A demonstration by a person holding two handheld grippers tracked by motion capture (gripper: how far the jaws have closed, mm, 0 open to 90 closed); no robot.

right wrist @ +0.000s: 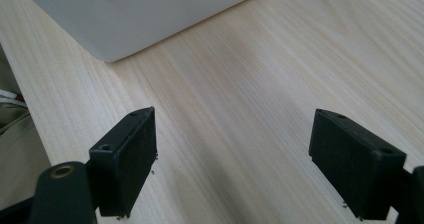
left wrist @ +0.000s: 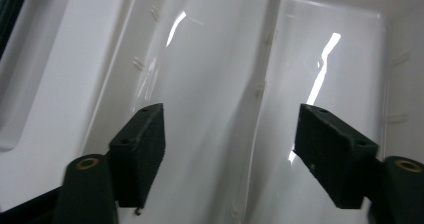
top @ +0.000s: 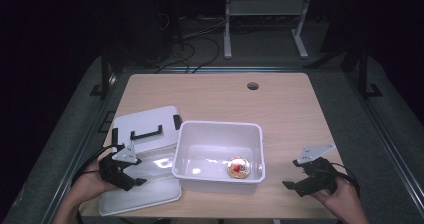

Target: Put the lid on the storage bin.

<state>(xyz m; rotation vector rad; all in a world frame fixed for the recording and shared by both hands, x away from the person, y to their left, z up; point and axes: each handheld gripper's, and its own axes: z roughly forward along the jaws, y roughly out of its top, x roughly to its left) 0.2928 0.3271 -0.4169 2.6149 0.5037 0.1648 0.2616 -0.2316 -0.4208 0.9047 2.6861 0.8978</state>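
While the wooden tabletop lies lit against a dark room, the big white tub sits toward its near edge, just left of centre, open at the top. Touching the tub's left side is the white lid, lying flat at the near-left corner with its black handle facing up. Over that lid hang the left tongs, and the left gripper view shows them spread with only glossy white plastic showing in the gap, nothing pinched. The right tongs hover low near the near-right corner, clear of the tub, spread wide over bare wood, holding nothing. Smallest of all, a little round yellow piece with red rests inside the tub, at its near-right corner.
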